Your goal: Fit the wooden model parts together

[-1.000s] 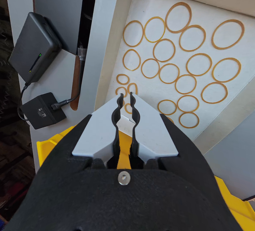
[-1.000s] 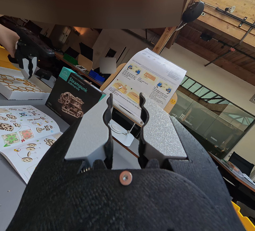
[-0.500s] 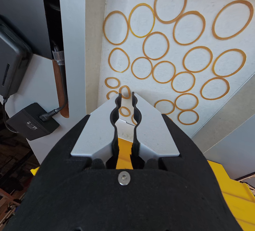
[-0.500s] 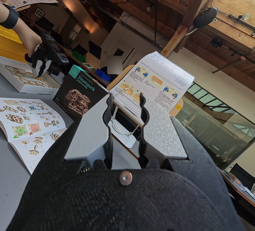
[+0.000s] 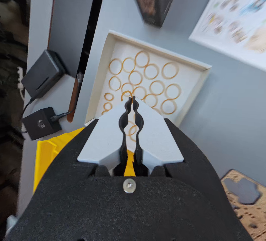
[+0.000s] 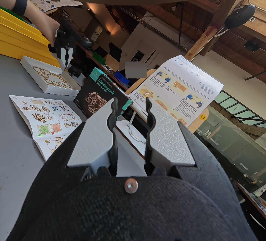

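My left gripper (image 5: 132, 98) is shut at the tips on a small tan rubber band (image 5: 125, 93), held above a white tray (image 5: 158, 46) with several more bands lying flat in it. A wooden parts sheet (image 5: 247, 211) with cut-out holes lies at the lower right. My right gripper (image 6: 131, 101) is open and empty, raised above the grey table and pointing toward the far edge. In the right wrist view the left gripper (image 6: 65, 62), in a person's hand, hangs over the tray (image 6: 47, 88).
An open instruction booklet (image 6: 43, 116) and a black model box (image 6: 100, 97) lie beyond the tray. A printed sheet (image 6: 179, 90) stands on a holder at the table's far edge. A yellow bin (image 5: 46, 154) sits beside the tray. A black power adapter (image 5: 40, 123) lies left. Spacing between my two grippers at the tips: around 45 centimetres. It is some 30 centimetres from my left tips to the black power adapter (image 5: 40, 123). The right camera catches it too, in the right wrist view (image 6: 76, 70).
The left gripper has closed on a rubber band and risen well above the tray. The right gripper has stayed open and tilted a little.
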